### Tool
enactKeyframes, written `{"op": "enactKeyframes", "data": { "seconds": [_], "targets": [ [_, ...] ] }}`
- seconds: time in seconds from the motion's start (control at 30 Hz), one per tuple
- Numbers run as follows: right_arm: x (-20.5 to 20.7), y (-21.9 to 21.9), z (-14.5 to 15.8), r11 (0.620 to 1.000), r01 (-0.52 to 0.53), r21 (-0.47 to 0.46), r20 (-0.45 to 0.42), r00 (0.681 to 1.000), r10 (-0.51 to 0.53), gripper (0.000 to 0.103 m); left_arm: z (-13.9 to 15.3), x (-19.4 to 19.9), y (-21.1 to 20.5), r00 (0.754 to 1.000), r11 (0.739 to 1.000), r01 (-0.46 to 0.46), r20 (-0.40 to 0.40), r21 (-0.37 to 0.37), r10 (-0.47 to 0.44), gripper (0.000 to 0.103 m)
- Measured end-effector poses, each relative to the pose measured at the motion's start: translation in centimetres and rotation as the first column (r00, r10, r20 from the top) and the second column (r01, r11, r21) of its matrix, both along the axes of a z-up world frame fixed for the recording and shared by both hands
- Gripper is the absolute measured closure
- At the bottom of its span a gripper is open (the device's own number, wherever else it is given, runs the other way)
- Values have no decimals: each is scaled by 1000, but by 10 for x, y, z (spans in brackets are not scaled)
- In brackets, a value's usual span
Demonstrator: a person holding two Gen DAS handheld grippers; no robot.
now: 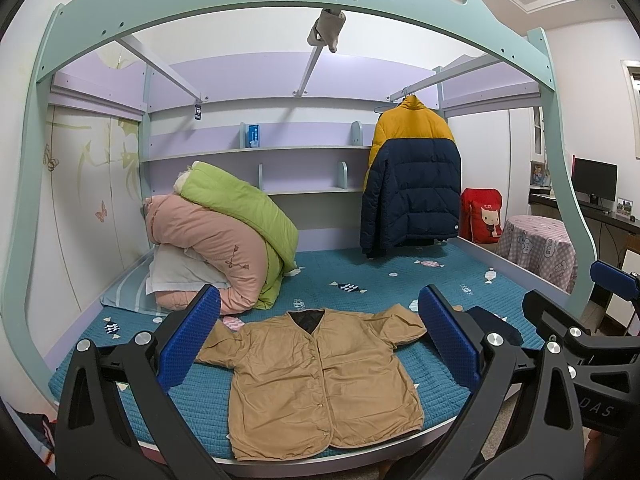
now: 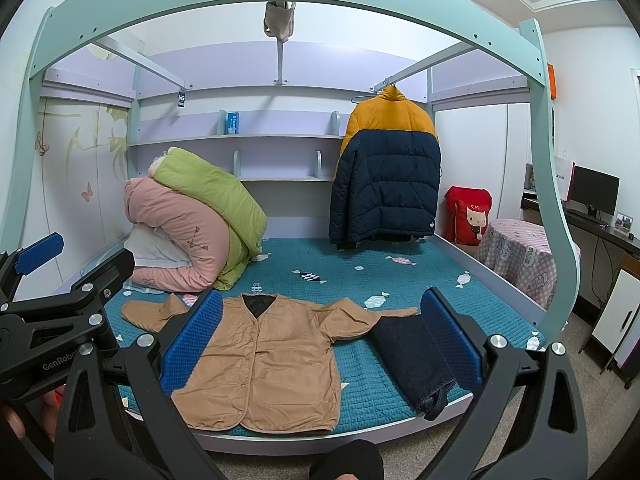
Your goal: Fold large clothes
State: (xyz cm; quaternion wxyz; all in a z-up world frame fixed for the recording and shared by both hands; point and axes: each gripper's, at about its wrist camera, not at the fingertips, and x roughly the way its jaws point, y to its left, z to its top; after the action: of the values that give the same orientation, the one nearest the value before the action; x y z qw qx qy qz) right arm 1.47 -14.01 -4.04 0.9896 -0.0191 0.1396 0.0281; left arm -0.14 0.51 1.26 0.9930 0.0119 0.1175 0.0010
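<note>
A tan button-front jacket [image 1: 320,380] lies flat, front up and sleeves spread, on the teal bed cover [image 1: 360,280] near the front edge. It also shows in the right wrist view [image 2: 268,364]. My left gripper [image 1: 320,344] is open and empty, held above the jacket in front of the bed. My right gripper [image 2: 324,344] is open and empty, hovering before the jacket and folded dark jeans [image 2: 416,360]. The right gripper shows at the right edge of the left wrist view [image 1: 580,320]. The left gripper shows at the left of the right wrist view [image 2: 60,280].
Rolled pink [image 1: 208,248] and green quilts [image 1: 240,208] are piled at the back left of the bed. A yellow-and-navy puffer coat [image 1: 412,184] hangs at the back right. A covered round table [image 2: 520,256] and desk with monitor [image 2: 592,192] stand right.
</note>
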Motion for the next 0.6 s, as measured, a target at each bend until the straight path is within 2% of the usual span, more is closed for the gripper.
{"op": "enactKeyframes", "data": {
  "seconds": [0.6],
  "targets": [
    [0, 0, 0, 1000, 1, 0, 1, 1000, -1, 7, 0, 0, 0, 1000, 1000, 1, 0, 1, -1, 5]
  ]
}}
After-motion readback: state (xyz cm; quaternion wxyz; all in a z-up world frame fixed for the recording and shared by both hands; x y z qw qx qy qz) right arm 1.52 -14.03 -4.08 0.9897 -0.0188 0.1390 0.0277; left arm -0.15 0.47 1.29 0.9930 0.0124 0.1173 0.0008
